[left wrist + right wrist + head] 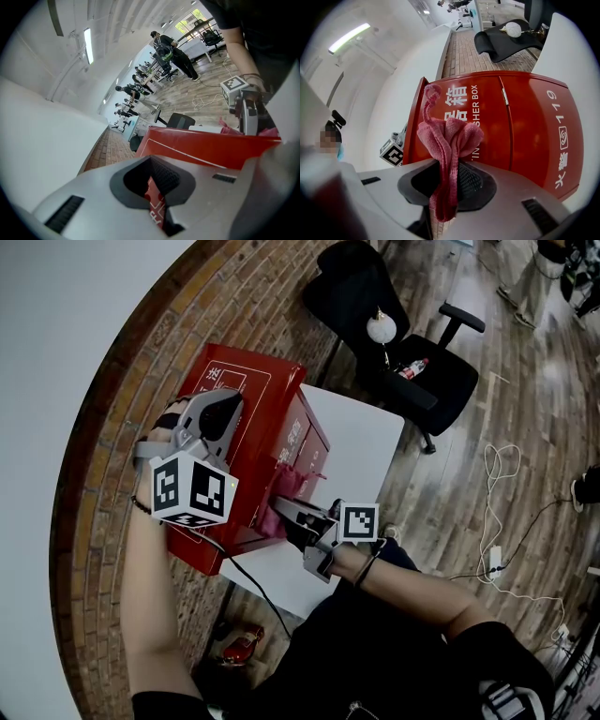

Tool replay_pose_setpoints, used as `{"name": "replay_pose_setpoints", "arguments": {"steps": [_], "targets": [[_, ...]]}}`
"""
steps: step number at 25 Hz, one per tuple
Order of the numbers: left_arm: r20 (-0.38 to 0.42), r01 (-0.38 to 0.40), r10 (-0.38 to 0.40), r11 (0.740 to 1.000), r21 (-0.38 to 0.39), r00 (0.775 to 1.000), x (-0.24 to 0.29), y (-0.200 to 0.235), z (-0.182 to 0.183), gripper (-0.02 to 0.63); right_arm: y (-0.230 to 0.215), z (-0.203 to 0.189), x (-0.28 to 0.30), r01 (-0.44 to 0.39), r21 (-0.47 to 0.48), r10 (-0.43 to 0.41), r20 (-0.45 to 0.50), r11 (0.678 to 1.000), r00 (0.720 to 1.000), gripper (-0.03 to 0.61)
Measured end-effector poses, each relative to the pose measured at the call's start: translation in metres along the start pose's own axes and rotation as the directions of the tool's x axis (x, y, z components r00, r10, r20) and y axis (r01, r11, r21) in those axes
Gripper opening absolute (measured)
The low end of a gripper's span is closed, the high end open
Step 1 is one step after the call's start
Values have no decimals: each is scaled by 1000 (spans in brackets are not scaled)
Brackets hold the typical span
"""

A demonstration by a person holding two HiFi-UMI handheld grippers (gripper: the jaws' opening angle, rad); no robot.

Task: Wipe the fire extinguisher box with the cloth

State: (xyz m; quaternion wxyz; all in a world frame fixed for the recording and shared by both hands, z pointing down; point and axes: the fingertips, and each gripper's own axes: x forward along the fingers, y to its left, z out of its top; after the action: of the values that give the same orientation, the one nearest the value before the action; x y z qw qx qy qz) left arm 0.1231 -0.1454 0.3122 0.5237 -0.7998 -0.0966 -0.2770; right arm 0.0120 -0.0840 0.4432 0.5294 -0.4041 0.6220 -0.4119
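Note:
The red fire extinguisher box (258, 442) stands by the brick wall beside a white table. My left gripper (228, 412) is shut with nothing in it and rests on the box's top (206, 147); in its own view the left gripper (157, 187) has its jaws together over the red lid. My right gripper (286, 512) is shut on a pink cloth (286, 486), which is bunched against the box's front face. In the right gripper view the cloth (450, 136) sticks out of the right gripper (450, 187), just before the printed red front (525, 126).
The white table (361, 442) lies right of the box. A black office chair (403, 352) with a white ball and a bottle stands beyond it. White cables (497, 521) trail on the wood floor. A small red toy car (239, 645) sits low by the wall.

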Motion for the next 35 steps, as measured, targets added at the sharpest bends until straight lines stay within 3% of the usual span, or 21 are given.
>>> {"name": "replay_pose_setpoints", "arguments": {"steps": [22,28,35], "targets": [[1,-1,1,1000,0,1000,0,0,0,31,-70,-1,-21,110,-21,-110,2,994,994,101],[1,0,0,1000,1,1000,0,0,-1,31,-97,-7,-30,188,40,-188,1,981,982,101],[3,0,0,1000,2,1000,0,-1,0,31,-100,-7,-31,182,13,-182,-12,983,983,101]]}}
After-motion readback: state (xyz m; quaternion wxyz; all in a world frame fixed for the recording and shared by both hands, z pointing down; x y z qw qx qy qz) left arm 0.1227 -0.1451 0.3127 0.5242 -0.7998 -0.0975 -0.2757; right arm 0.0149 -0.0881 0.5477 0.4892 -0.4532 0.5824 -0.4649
